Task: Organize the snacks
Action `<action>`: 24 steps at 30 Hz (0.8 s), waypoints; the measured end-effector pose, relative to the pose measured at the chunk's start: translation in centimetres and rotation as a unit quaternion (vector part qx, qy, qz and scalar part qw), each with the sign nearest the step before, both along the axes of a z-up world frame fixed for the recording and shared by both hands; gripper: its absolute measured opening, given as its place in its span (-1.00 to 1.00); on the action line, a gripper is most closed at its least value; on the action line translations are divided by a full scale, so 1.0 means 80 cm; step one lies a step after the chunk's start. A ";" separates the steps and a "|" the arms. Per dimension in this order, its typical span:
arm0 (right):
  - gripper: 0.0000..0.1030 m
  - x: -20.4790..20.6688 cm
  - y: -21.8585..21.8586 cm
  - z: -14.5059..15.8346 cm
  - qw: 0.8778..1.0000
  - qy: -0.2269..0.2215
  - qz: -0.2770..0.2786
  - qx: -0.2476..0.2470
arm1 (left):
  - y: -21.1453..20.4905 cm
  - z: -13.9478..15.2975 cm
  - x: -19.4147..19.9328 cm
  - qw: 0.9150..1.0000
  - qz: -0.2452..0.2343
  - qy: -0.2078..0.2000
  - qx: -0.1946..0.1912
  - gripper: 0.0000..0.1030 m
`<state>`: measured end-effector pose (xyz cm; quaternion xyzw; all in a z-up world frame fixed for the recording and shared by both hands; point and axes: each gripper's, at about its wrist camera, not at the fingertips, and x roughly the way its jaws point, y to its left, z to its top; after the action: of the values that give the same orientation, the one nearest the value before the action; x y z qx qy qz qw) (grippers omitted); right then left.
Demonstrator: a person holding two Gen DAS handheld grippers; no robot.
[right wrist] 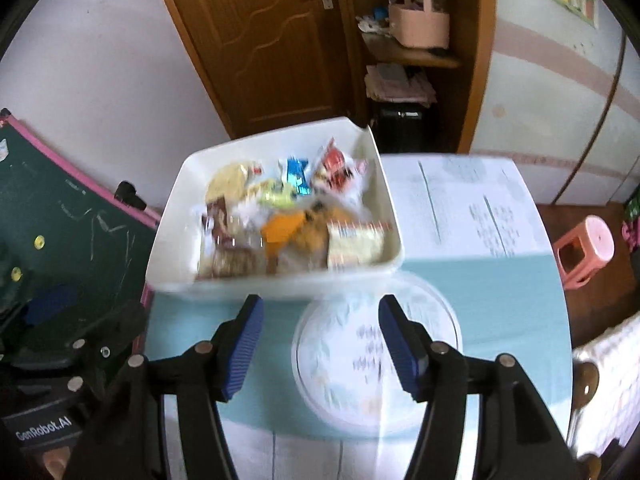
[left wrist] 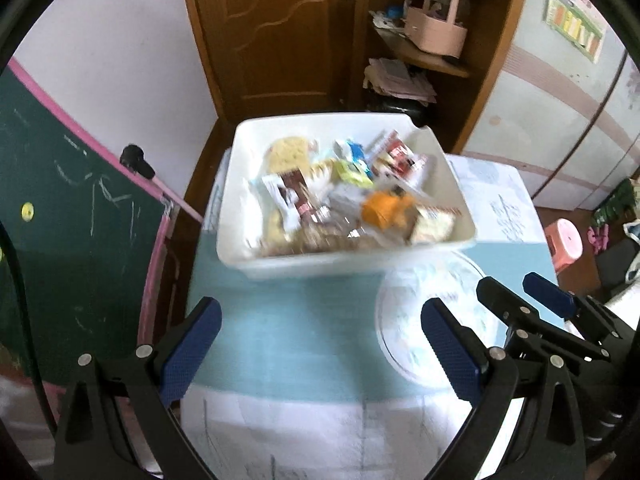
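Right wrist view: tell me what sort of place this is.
Probably a room in a home, perhaps a child's room. A wooden door, a chalkboard with scribbles, a small pink stool and cluttered shelves stand around the table holding the snack bin.

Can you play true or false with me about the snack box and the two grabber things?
1. The white bin has lots of snack packets in it. True.
2. The left gripper is squeezing a snack. False: its jaws are wide open with nothing between them.
3. A round plate sits on the table in front of the bin. True; it looks like it has no snacks on it, though the picture is blurry.
4. The right gripper is reaching inside the bin. False: it is open and hovers over the plate, short of the bin.
5. A pink stool stands on the floor off to the right. True.
6. The door behind the table is white. False: it is brown wood.
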<state>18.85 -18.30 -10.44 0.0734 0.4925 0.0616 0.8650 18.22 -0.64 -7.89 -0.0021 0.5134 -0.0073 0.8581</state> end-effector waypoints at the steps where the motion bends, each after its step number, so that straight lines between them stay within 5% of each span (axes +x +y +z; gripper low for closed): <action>1: 0.17 -0.011 -0.005 0.001 1.000 0.002 -0.001 0.002 | -0.004 0.001 -0.013 1.000 -0.003 0.001 -0.003 0.93; 16: 0.19 -0.159 -0.061 0.045 1.000 0.002 -0.015 -0.008 | -0.030 0.046 -0.138 1.000 0.003 -0.013 -0.023 0.93; 24: 0.34 -0.200 -0.060 0.078 0.998 -0.038 -0.023 -0.034 | -0.047 0.064 -0.178 0.999 -0.004 -0.034 -0.003 0.93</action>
<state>2.84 -23.14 -4.17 0.0531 0.4590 0.0273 0.8864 3.95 -4.39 -2.74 -0.0027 0.4837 -0.0124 0.8751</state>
